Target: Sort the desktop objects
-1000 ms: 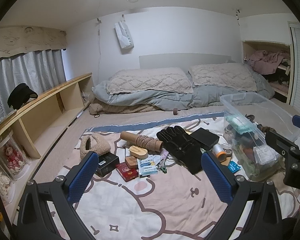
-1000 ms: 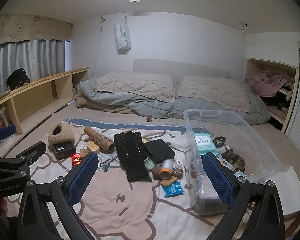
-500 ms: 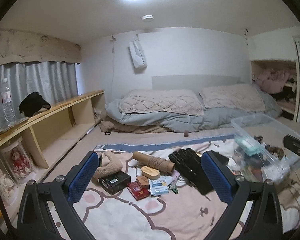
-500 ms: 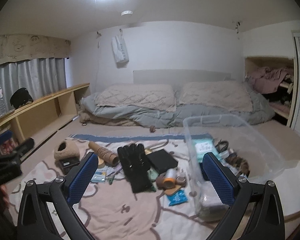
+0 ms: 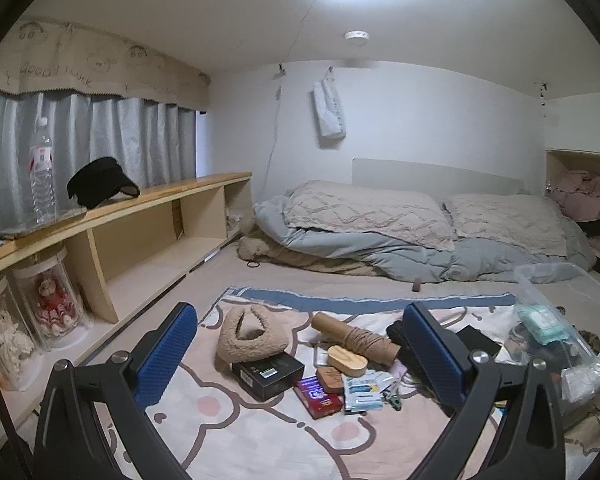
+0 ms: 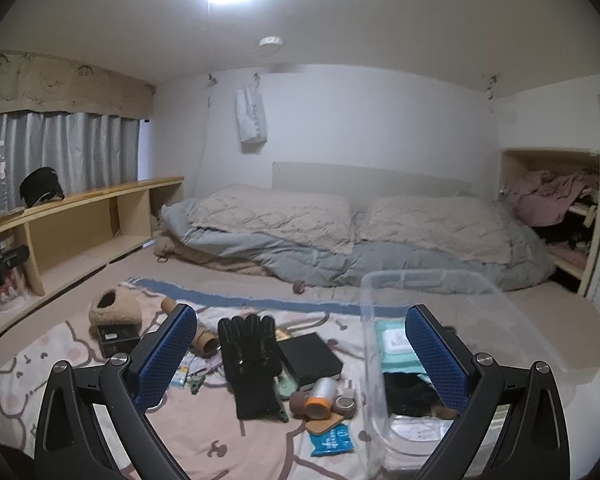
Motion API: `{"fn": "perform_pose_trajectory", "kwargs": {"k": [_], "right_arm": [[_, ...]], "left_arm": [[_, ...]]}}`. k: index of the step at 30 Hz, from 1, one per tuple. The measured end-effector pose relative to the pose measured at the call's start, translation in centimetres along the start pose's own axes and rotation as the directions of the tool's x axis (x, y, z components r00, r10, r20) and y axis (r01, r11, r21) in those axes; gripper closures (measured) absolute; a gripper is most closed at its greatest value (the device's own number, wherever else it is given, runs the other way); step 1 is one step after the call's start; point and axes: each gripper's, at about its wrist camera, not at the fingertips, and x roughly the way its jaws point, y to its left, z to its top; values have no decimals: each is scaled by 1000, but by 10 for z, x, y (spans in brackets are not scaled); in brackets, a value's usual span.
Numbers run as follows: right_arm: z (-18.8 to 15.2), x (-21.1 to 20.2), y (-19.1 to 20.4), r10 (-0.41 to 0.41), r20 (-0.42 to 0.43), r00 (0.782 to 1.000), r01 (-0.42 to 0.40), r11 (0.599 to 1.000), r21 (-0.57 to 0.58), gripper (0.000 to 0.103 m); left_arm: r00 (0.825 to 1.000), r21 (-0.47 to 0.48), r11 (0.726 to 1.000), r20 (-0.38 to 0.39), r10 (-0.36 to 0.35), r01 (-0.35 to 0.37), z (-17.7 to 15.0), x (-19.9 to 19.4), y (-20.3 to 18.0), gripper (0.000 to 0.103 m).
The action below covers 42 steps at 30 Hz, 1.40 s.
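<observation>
Small objects lie scattered on a cartoon-print blanket [image 5: 228,432]. In the left wrist view I see a fuzzy beige pouch [image 5: 252,340], a black box [image 5: 268,372], a red pack [image 5: 319,397], a wooden oval box [image 5: 346,358] and a twine-wrapped tube [image 5: 352,336]. The right wrist view shows black gloves [image 6: 250,360], a flat black case [image 6: 310,358], an orange-capped roll [image 6: 320,396] and a blue sachet [image 6: 332,440]. A clear plastic bin [image 6: 432,280] holds several items at the right. My left gripper [image 5: 300,360] and right gripper [image 6: 300,360] hover open above the blanket, both holding nothing.
A long wooden shelf [image 5: 148,200] runs along the left wall, carrying a water bottle [image 5: 42,184] and a black cap [image 5: 100,186]. Doll jars [image 5: 52,308] stand beneath it. Pillows and a grey duvet [image 5: 400,240] lie at the back. A clothes niche [image 6: 552,208] is at right.
Both cameras have tilted upward, so more ceiling and the lamp show. The left gripper has swung left toward the shelf. Both grippers stay open and nothing was picked up.
</observation>
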Motion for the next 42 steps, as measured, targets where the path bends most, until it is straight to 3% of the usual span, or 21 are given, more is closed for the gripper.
{"fn": "perform_pose_trajectory", "kwargs": {"k": [4,8,16,19,22,30,34,42], "right_arm": [[-18,23,0,12,-48,999,-13,1000,-18,0],[-40,45,9,-8,-82,997,-1,993,-115,0],[-82,90,17,38,-227,973,-65,991,-114,0],[-94,92,34,-21,-191,981,-25,971,-238,0],[-103,93,47,3,-190,982,-62,950,-307,0],[-134,117,67,118,-328,937,-212,940,-267,0],[-148,128,68,148,-386,911,-251,939,-233,0],[-172,157,64,186,-504,843,-291,947,-136,0]], "left_arm": [[999,14,1000,-33,6,-5,-17,16,4,0],[996,17,1000,-83,-22,24,-40,36,5,0],[983,48,997,-173,-57,66,-81,72,-8,0],[973,57,995,-220,-63,77,-96,88,-13,0],[963,61,994,-260,-70,89,-110,100,-18,0],[937,72,989,-335,-96,127,-137,119,-25,0],[927,93,987,-365,-88,131,-151,126,-26,0],[890,108,984,-448,-81,144,-180,144,-26,0]]}}
